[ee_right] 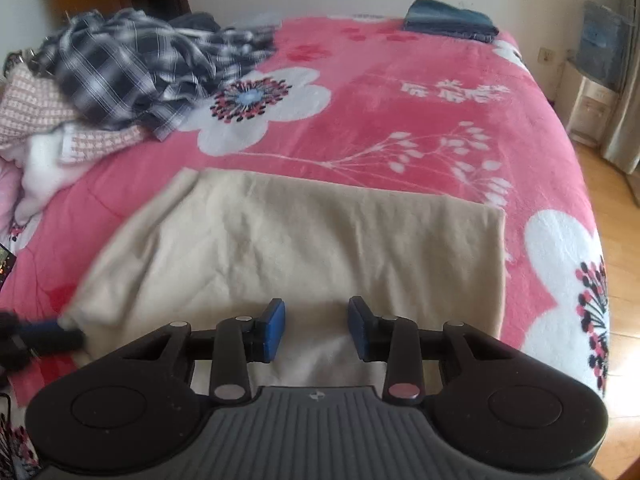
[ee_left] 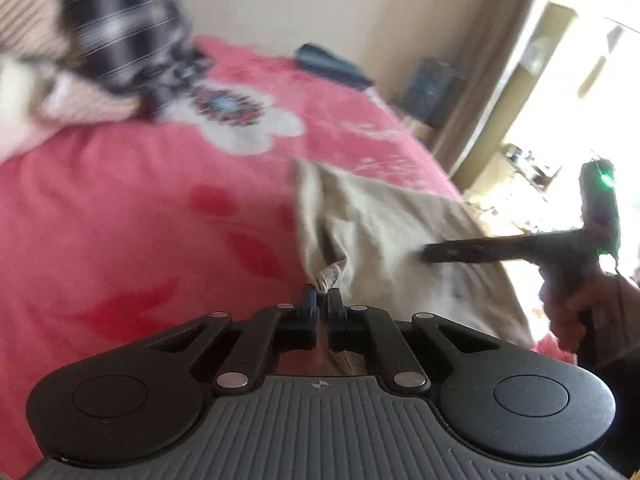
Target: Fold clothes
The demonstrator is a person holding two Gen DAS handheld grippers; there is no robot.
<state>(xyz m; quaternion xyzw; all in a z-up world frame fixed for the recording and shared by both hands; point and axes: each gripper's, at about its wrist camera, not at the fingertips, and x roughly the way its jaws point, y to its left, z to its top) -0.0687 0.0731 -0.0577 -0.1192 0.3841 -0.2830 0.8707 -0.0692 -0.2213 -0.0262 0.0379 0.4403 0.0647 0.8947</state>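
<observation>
While the beige soft fabric garment (ee_right: 296, 240) is being spread flat on the pink floral bed blanket (ee_right: 400, 120) | its bunched corner is being pinched by the left claw (ee_left: 322, 300) | the right claw (ee_right: 316, 326) is being held wide above its near edge.

Beige garment (ee_right: 304, 240), soft and lightly creased, spread flat across the lower middle of the right wrist frame on the pink flowered bed (ee_right: 400, 120), far edge straight, right edge squared off, left side tapering toward the lower left. One bunched corner (ee_left: 330, 274) lifted at centre of the left wrist frame, pinched between the closed left tongs (ee_left: 322, 300). Crumpled black-and-white plaid shirt (ee_right: 132, 68) heaped at upper left. Folded dark blue piece (ee_right: 450, 20) at the top, near the bed's far edge.
</observation>
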